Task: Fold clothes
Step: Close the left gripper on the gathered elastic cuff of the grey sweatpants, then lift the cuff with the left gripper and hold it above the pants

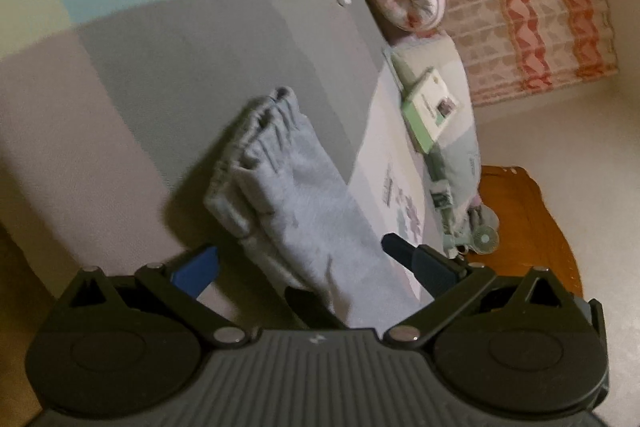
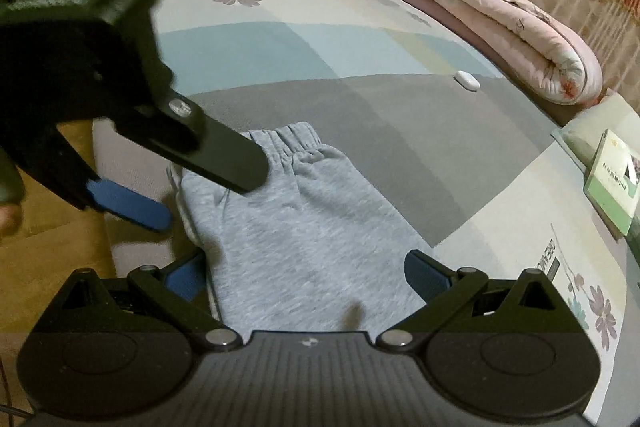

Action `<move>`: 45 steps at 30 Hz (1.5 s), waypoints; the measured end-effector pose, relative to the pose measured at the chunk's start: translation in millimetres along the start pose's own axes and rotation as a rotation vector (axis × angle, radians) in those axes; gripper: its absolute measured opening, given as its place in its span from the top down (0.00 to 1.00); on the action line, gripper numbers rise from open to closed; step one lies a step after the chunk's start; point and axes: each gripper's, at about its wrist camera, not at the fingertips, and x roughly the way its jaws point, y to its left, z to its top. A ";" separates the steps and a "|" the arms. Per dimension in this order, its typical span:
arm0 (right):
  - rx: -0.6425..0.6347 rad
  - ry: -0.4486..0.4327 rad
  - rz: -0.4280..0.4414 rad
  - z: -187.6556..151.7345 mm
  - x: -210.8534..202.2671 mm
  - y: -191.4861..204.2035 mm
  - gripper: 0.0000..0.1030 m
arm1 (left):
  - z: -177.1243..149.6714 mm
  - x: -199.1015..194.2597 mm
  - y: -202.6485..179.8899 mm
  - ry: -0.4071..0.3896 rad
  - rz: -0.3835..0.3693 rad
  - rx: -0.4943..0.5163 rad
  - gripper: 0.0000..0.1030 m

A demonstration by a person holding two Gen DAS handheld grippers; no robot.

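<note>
The right gripper (image 2: 306,269) hangs with jaws released over the near end of the folded grey sweatpants (image 2: 296,227). These lie on the bed (image 2: 400,131). At their waistband the left gripper (image 2: 212,199) gapes too. Beyond them lies a rolled pink quilt (image 2: 520,39).

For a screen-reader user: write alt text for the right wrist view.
Folded grey sweatpants with an elastic waistband lie on a bed with a grey, blue and cream patchwork cover, between the open right gripper. The open left gripper reaches in from the left over the waistband. A rolled pink quilt sits at the far right.
</note>
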 end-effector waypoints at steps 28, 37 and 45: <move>0.348 0.009 0.233 -36.8 -33.2 -58.6 0.00 | -13.0 27.9 -2.1 -0.183 0.063 -0.015 0.19; 0.433 -0.027 0.249 -45.6 -37.5 -76.0 0.00 | -19.5 24.9 2.3 -0.226 0.191 0.044 0.84; 0.772 0.027 0.406 -63.1 -4.6 -114.8 0.00 | -26.7 19.5 -22.3 -0.209 0.266 0.317 0.87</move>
